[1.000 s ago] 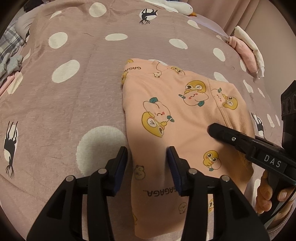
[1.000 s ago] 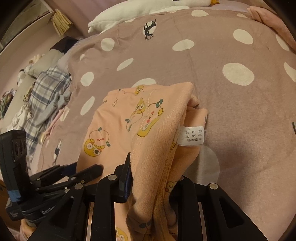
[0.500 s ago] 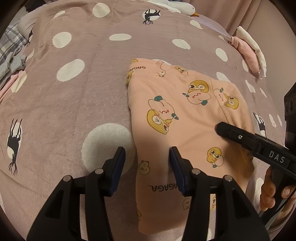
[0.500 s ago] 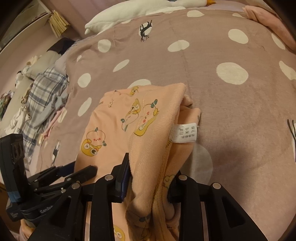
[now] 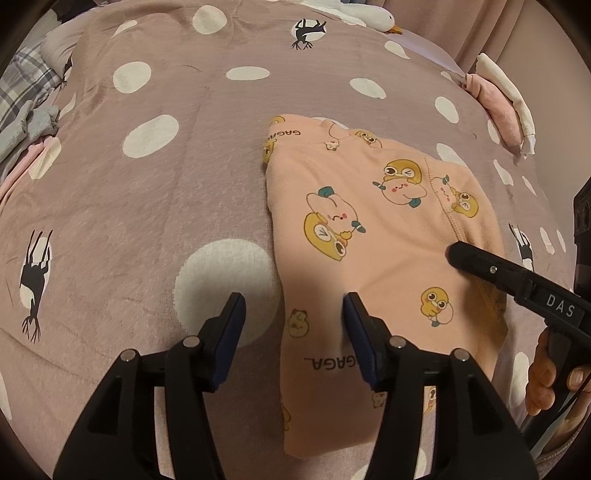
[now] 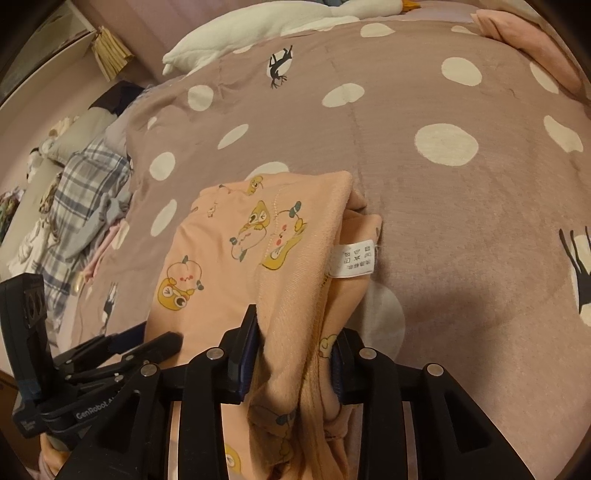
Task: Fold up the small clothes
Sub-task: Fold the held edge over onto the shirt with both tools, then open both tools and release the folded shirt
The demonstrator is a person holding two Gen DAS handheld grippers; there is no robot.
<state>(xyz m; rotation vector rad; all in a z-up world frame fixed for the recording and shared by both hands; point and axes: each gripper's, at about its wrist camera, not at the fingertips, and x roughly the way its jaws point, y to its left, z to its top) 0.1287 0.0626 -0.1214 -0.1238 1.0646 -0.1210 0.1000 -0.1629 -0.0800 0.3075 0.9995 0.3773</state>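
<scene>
The garment (image 5: 373, 251), a small peach piece printed with cartoon ducks, lies on the bedspread (image 5: 155, 206) partly folded, and the step in hand looks like a fold-over: the right gripper (image 6: 291, 354) is clamped on a bunched edge of the cloth, lifting it so that the inner side and a white care label (image 6: 352, 260) show. The left gripper (image 5: 291, 325) hovers with its jaws wide apart and holding nothing, one finger over the bedspread and the other over the garment's left edge, low above the fabric; whether it touches the cloth I cannot tell. Judging from this, the next move calls for the right gripper to carry its edge across the flat part and lay it down evenly, while the left gripper either pins the near edge or nips it to keep the lower layer from dragging along. The soft knit will likely slump and crease where it is bunched, so the lifted edge needs to be drawn taut before it is let go. Nothing lies on the bedspread close to the garment. A plaid cloth (image 6: 83, 195) is heaped well apart at the left side of the bed, a white pillow (image 6: 258, 22) lies at the far end, and a pink cloth (image 5: 495, 99) sits at the far right; none of these stands in the way of the fold.
</scene>
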